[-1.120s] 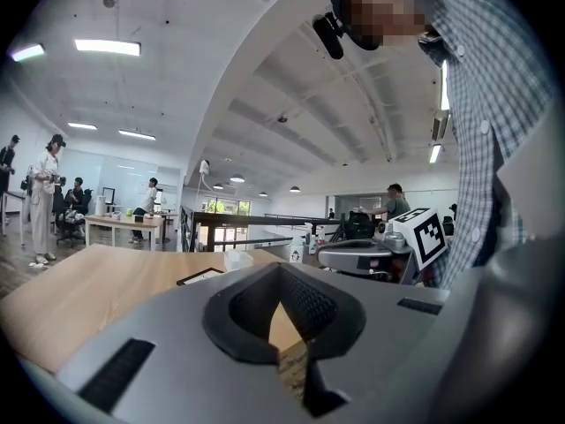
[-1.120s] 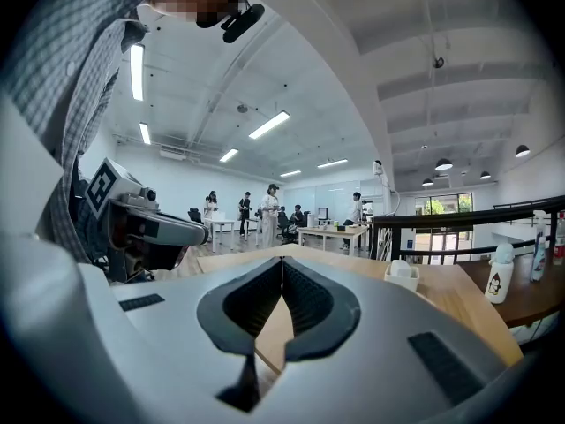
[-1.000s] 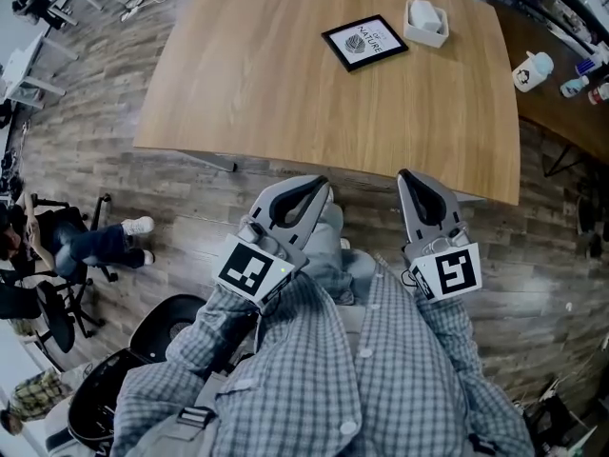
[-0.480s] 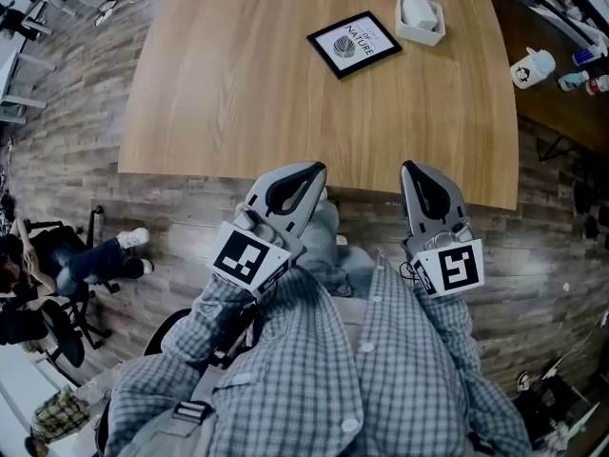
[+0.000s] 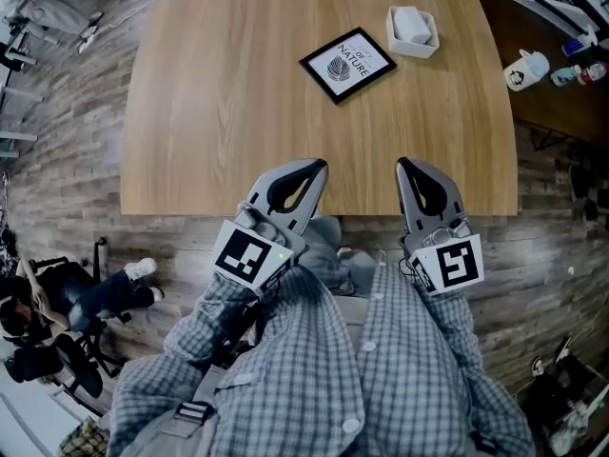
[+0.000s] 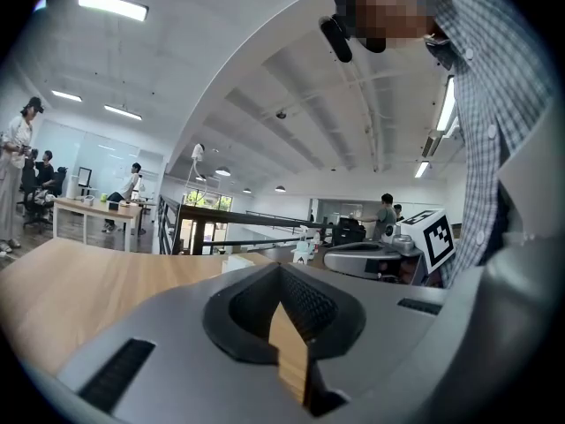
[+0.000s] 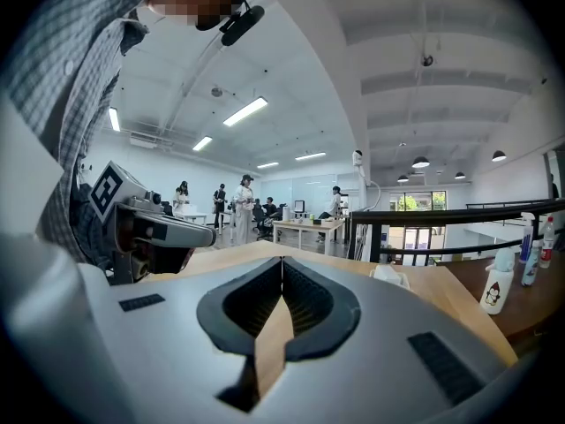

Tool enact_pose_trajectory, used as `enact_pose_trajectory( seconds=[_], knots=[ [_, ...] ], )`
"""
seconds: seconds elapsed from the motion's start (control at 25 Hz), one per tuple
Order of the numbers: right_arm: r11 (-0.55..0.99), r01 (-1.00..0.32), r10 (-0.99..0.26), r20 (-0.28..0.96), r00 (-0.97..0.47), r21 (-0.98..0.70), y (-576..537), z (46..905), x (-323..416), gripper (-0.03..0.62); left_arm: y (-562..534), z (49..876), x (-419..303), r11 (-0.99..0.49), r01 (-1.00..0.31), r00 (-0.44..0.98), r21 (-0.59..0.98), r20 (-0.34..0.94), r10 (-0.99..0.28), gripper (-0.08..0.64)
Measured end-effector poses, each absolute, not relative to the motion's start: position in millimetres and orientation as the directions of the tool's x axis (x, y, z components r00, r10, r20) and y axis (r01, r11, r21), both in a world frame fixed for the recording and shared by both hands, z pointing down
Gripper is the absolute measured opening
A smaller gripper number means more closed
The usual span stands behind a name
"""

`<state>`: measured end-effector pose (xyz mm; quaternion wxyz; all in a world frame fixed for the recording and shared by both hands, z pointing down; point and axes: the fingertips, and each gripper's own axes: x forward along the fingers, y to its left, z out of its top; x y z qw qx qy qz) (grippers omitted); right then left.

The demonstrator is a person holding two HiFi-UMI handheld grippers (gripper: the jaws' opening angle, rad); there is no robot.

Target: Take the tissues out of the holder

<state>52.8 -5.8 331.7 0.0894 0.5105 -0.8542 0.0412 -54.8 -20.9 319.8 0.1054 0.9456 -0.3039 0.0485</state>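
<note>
Head view shows a light wooden table (image 5: 238,112). Both grippers are held over its near edge, well apart from the work. The left gripper (image 5: 320,165) has its jaws together on nothing, and the right gripper (image 5: 403,163) is likewise closed and empty. A framed print (image 5: 348,65) lies at the far side, right of centre. The white tissue holder (image 5: 425,47), an open-topped box, stands just right of the print near the far right corner. The tissues (image 5: 409,24) sit inside it, the top sheet raised.

Assessment: the tissues are light, soft and easily torn, and the holder looks light enough to lift with them. Pinch the raised fold at top centre. Steadying the holder's wall with the other gripper appears advisable.
</note>
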Motion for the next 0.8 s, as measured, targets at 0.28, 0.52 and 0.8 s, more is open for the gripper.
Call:
enact_pose_trajectory(
  seconds=[0.28, 0.52, 0.8],
  knots=[
    [0.404, -0.914, -0.900, 0.194, -0.390, 0.041, -34.9, 330.2, 54.6, 0.012, -54.3, 321.2, -61.2, -0.825, -0.537, 0.843, 0.178, 0.131, -0.521, -0.001],
    [0.373, -0.925, -0.912, 0.211, -0.352, 0.067, -49.2, 332.0, 48.9, 0.012, -78.2, 330.5, -76.2, -0.801, -0.545, 0.837, 0.247, 0.115, -0.534, -0.001],
    [0.373, -0.925, -0.906, 0.242, -0.346, 0.076, -55.0, 333.2, 38.1, 0.012, -86.0, 330.6, -78.7, -0.809, -0.525, 0.849, 0.265, 0.103, -0.518, 0.000]
  ],
)
